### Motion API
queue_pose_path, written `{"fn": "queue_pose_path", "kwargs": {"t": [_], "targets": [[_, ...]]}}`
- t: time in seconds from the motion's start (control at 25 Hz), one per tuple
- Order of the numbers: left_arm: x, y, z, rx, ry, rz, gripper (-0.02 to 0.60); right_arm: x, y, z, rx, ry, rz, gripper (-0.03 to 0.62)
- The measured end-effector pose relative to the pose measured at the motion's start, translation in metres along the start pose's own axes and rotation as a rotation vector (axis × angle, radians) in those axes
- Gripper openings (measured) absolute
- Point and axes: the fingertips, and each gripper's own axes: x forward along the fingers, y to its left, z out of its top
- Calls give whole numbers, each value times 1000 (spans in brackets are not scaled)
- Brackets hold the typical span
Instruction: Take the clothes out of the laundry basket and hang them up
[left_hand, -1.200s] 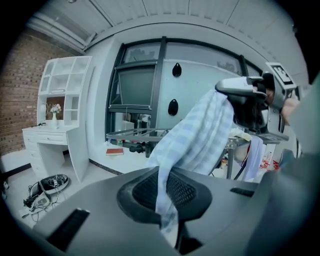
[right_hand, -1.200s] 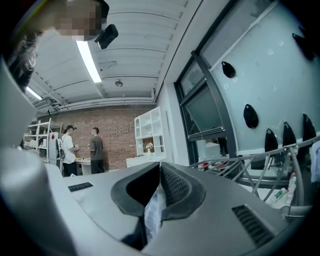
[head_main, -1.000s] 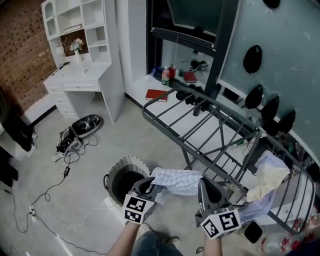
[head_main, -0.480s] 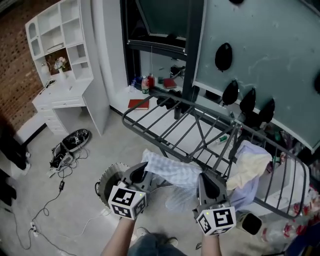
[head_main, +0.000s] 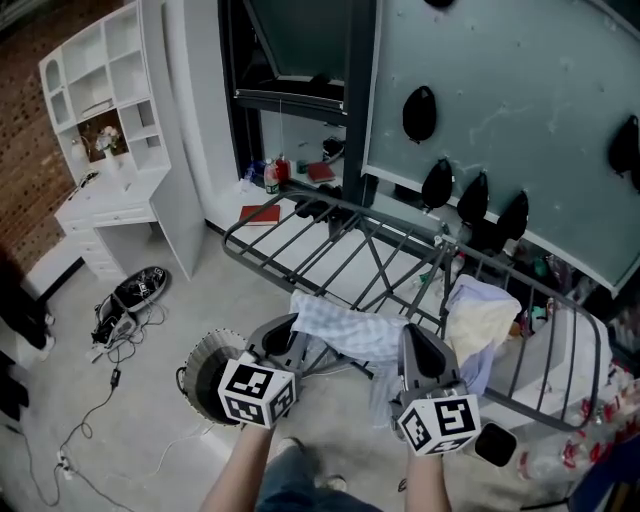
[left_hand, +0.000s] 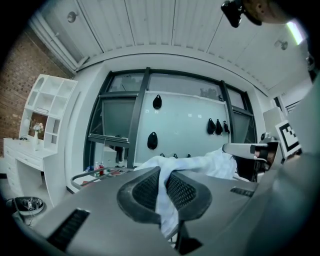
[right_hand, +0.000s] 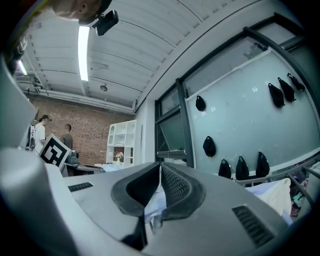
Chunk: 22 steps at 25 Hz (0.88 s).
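Now that the pale blue checked cloth (head_main: 345, 332) is higher above the laundry basket (head_main: 203, 362) than a moment ago, the left gripper (head_main: 284, 338) and right gripper (head_main: 416, 345) are both pinching it tight and bringing it to the near edge of the drying rack (head_main: 300, 222), ready for hanging.

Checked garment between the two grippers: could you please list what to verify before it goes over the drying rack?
1. Fingers of the left gripper shut on the checked garment: ok.
2. Fingers of the right gripper shut on it: ok.
3. Garment lifted clear of the laundry basket: ok.
4. Bare rails free on the drying rack, left of the hung clothes: ok.
5. Hanging hem clear of the rails: cannot tell.
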Motion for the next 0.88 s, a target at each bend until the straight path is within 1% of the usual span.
{"fn": "queue_pose_path", "kwargs": {"t": [0.16, 0.28, 0.44, 0.64, 0.88], "targets": [[26, 0, 1, 0, 8, -26, 35, 14, -19, 3, 2, -5, -24, 12], [61, 2, -2, -4, 14, -53, 35, 34, -40, -3, 1, 2, -50, 13], [119, 12, -6, -10, 21, -107, 35, 71, -76, -13, -3, 11, -101, 12], [198, 33, -4, -20, 33, -176, 35, 130, -118, -19, -11, 29, -165, 12], [292, 47, -4, -36, 66, -279, 35, 192, -174, -27, -8, 61, -265, 13]]}}
